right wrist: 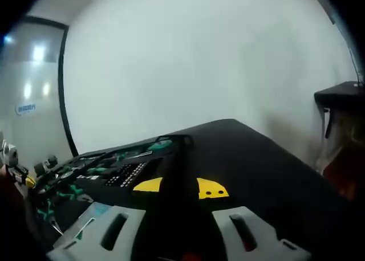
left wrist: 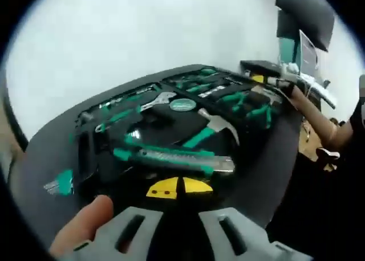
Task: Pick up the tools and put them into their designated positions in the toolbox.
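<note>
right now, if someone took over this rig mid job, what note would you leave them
Left gripper: open, holding nothing, hovering over the near end of the open toolbox. A finger shows beside its left jaw.
Right gripper: open, holding nothing, over the black table beside the toolbox's edge.
Toolbox: most slots look filled with green-handled tools. A utility knife and a hammer lie across the middle, with a wrench beyond; the blur keeps me from telling whether they are seated.
Left: check those three and seat any that are loose. I see no loose tools on the table.
</note>
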Motion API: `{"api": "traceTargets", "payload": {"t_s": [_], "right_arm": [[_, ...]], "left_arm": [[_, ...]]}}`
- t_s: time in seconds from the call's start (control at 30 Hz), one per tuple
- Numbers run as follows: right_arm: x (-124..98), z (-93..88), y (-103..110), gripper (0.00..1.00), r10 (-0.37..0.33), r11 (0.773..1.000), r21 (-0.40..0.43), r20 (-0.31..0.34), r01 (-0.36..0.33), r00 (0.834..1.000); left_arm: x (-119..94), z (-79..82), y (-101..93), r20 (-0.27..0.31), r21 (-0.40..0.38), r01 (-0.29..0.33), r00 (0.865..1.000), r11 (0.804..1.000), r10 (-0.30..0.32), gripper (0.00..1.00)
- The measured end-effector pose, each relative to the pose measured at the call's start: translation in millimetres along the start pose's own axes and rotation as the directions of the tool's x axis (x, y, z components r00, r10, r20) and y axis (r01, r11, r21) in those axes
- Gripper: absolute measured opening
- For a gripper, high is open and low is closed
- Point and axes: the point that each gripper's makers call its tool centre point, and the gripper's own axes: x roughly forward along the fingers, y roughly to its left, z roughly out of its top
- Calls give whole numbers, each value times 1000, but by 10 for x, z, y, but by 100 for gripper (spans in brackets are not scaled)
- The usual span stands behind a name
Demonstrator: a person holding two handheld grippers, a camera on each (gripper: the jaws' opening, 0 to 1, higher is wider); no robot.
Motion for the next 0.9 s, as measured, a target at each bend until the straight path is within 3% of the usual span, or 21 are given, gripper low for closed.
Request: {"api": "traceTargets", "payload": {"t_s": [0.03, 0.1, 0.17, 0.23, 0.27, 0.33, 0.4, 0.5, 0.53, 0.57, 0.6, 0.63, 0.7, 0.73, 0.77, 0.8, 0.83, 0.87, 0.9], "right_arm": [[-3, -1, 3, 19, -1, 1000, -2, 0, 1, 1000], [1, 2, 1, 19, -2, 1000, -6, 2, 2, 1000], [6, 2, -2, 19, -2, 1000, -3, 1, 2, 1000], [13, 4, -6, 19, -2, 1000, -4, 1, 2, 1000], [15, 3, -7, 19, -2, 1000, -3, 1, 2, 1000], [17, 3, -8, 19, -2, 1000, -5, 1, 2, 1000], [26, 7, -9, 19, -5, 1000, -9, 2, 5, 1000], [27, 8, -17, 19, -8, 1000, -10, 3, 8, 1000], [24, 8, -22, 19, -10, 1000, -11, 3, 10, 1000], [22, 8, -28, 19, -13, 1000, -11, 4, 13, 1000], [23, 8, -33, 19, -14, 1000, -9, 3, 14, 1000], [24, 8, -36, 19, -14, 1000, -8, 3, 14, 1000], [22, 7, -33, 19, -15, 1000, -7, 3, 15, 1000], [24, 6, -34, 19, -15, 1000, -8, 2, 15, 1000], [26, 7, -36, 19, -15, 1000, -7, 2, 15, 1000], [34, 8, -42, 19, -16, 1000, -7, 2, 16, 1000], [39, 10, -46, 19, -17, 1000, -7, 2, 17, 1000], [41, 11, -48, 19, -17, 1000, -7, 2, 17, 1000], [41, 12, -48, 19, -18, 1000, -7, 2, 18, 1000]], "left_arm": [[3, 26, -25, 4, 16, 23, 1000, 1000, -23, 4], [2, 63, -83, -12, 134, 39, 999, 990, -38, 5], [1, 127, -91, -25, 273, 61, 998, 960, -57, 6], [-14, 184, -55, -43, 428, 83, 996, 900, -72, 6], [-32, 219, -55, -56, 507, 107, 994, 855, -91, 6], [-58, 291, -123, -81, 628, 206, 976, 750, -200, 11], [-8, 375, -52, -115, 687, 260, 961, 679, -252, 21], [126, 280, 110, -264, 694, 350, 937, 629, -231, 19], [165, 235, 145, -315, 704, 387, 922, 596, -227, 19], [199, 191, 144, -358, 692, 426, 904, 583, -236, 19], [225, 166, 115, -385, 689, 462, 886, 558, -259, 18], [246, 160, 119, -407, 686, 474, 879, 552, -248, 18], [262, 179, 128, -458, 659, 491, 863, 570, -214, 18], [248, 165, 155, -496, 677, 514, 847, 527, -188, 18], [230, 148, 208, -529, 692, 520, 837, 501, -138, 18], [185, 125, 273, -577, 689, 534, 813, 490, -76, 18], [150, 122, 305, -606, 682, 546, 794, 486, -43, 18], [85, 105, 336, -641, 673, 569, 767, 473, -13, 17], [50, 102, 362, -652, 677, 581, 758, 451, 4, 18]]}}
